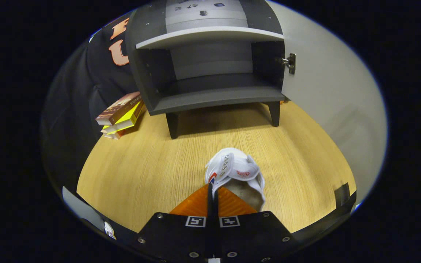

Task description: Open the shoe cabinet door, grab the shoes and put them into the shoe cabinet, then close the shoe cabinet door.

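Note:
A small white shoe (235, 171) with a strap and red marks hangs just ahead of my gripper (211, 187). The fingers are shut together on the left edge of its collar, and its opening faces me. Beyond the shoe, across the wooden floor, stands the dark grey shoe cabinet (210, 65) on short legs. Its pale door (327, 95) is swung wide open to the right on a metal hinge (290, 63). Inside, a light shelf (210, 35) divides the cabinet, and the lower compartment (217, 95) has nothing in it.
A stack of books (121, 115) leans on the floor against the cabinet's left side. Black cloth walls the booth on the left. Wooden floor (152, 164) stretches between the shoe and the cabinet legs.

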